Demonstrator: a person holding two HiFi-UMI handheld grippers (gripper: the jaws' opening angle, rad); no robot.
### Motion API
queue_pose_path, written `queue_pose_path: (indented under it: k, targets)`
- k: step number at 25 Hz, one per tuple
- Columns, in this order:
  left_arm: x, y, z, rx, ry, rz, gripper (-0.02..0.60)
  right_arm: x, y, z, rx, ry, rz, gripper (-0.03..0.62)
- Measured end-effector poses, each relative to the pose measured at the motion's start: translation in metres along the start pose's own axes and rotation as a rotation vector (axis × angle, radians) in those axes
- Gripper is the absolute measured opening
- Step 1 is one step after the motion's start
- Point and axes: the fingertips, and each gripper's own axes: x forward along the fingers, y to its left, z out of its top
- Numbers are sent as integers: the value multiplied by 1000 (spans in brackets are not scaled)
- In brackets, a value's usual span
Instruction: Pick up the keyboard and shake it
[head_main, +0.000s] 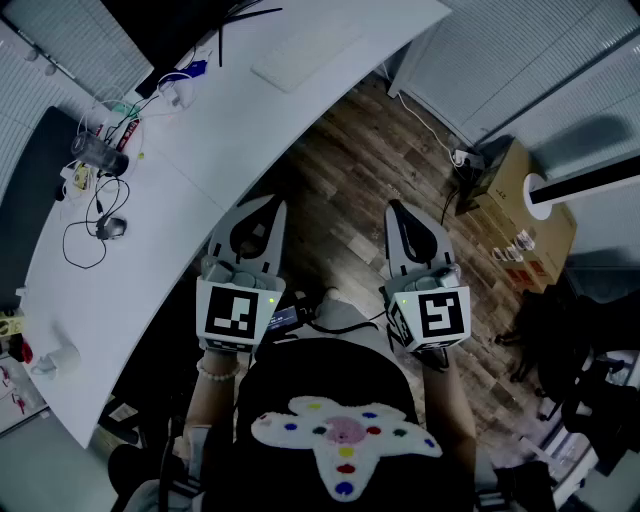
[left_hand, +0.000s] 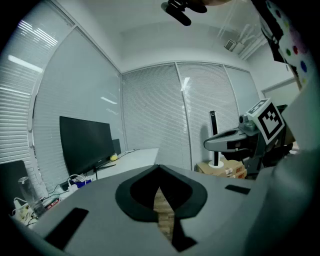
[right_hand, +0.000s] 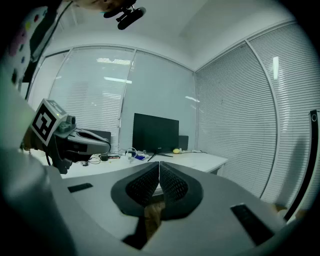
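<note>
The left hand-held gripper (head_main: 272, 208) and the right hand-held gripper (head_main: 395, 208) are held side by side over the wooden floor (head_main: 350, 200). The jaws of each are pressed fully together, and nothing is gripped. The keyboard (head_main: 300, 60) lies flat on the white bench (head_main: 200, 150), well ahead of both tips and nearer the left one's line. It is untouched, and the monitor (head_main: 170, 25) stands beyond it to the left.

The reach is judged not yet begun. Both pairs of jaws would best be opened before the bench is reached, not above the keys. The keyboard is probably best taken at its two short ends, one hand-held gripper to each, so that the weight is shared and the board kept level. A thin, pale board is easily missed against the white bench, so the lower jaw should be slid under the edge. A firm hold is advised before any shaking, lest the board slip out.
</note>
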Motion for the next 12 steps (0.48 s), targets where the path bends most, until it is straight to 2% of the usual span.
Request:
queue_pose_path:
  k: [9, 12]
  targets:
    - [13, -5, 8, -80, -22, 7, 15, 7, -8, 0, -17, -3, 24, 32]
    - [15, -4, 7, -73, -21, 11, 15, 10, -12, 0, -3, -11, 20, 34]
